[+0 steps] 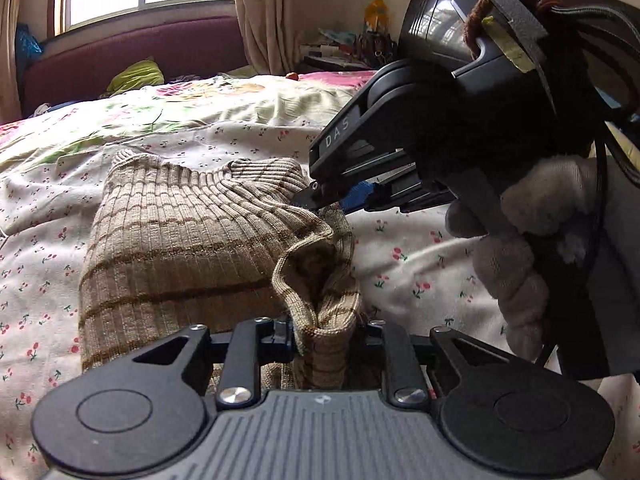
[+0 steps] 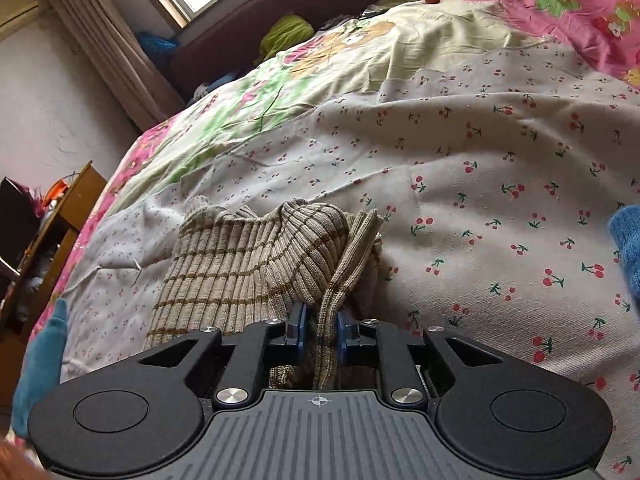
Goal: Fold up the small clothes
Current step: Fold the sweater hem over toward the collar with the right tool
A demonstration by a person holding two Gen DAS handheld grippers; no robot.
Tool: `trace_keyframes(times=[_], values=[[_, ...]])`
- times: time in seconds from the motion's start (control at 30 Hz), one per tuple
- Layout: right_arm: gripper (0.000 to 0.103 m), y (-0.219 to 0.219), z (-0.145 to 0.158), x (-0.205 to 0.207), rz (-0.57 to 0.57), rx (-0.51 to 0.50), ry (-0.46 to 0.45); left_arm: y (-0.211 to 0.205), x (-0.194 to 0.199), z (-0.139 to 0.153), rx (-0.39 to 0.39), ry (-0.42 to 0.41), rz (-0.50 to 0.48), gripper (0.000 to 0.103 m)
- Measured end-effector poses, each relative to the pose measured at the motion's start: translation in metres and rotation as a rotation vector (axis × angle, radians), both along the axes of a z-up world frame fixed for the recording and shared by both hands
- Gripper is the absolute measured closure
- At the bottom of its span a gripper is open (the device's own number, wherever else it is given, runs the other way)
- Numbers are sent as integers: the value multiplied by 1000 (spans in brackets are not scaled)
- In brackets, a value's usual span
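Both tongs, left (image 1: 325, 330) and right (image 2: 320, 330), are pinched on edges of the beige ribbed knit sweater with brown stripes (image 1: 180, 240), which lies bunched, seemingly half folded, on the cherry-print bed sheet (image 2: 500, 168). Folding remains unfinished. A blue knit garment (image 2: 628, 240) lies well apart; nothing obstructs.

Black gripper (image 1: 320, 200), blue fingers (image 2: 299, 330), grey glove (image 1: 516, 248).
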State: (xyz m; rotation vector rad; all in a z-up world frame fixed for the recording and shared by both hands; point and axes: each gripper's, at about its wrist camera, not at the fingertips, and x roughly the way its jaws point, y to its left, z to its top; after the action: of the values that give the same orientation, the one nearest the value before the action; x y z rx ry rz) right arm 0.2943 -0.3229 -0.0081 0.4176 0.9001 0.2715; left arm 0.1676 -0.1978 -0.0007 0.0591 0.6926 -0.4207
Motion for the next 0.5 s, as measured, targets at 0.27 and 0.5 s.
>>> trace_keyframes(times=[0.27, 0.5], values=[[83, -17, 14, -24, -76, -71, -49, -15, -36, 9, 89, -68, -125, 41], [83, -1, 39, -66, 18, -20, -132, 21, -65, 17, 67, -51, -158, 37]])
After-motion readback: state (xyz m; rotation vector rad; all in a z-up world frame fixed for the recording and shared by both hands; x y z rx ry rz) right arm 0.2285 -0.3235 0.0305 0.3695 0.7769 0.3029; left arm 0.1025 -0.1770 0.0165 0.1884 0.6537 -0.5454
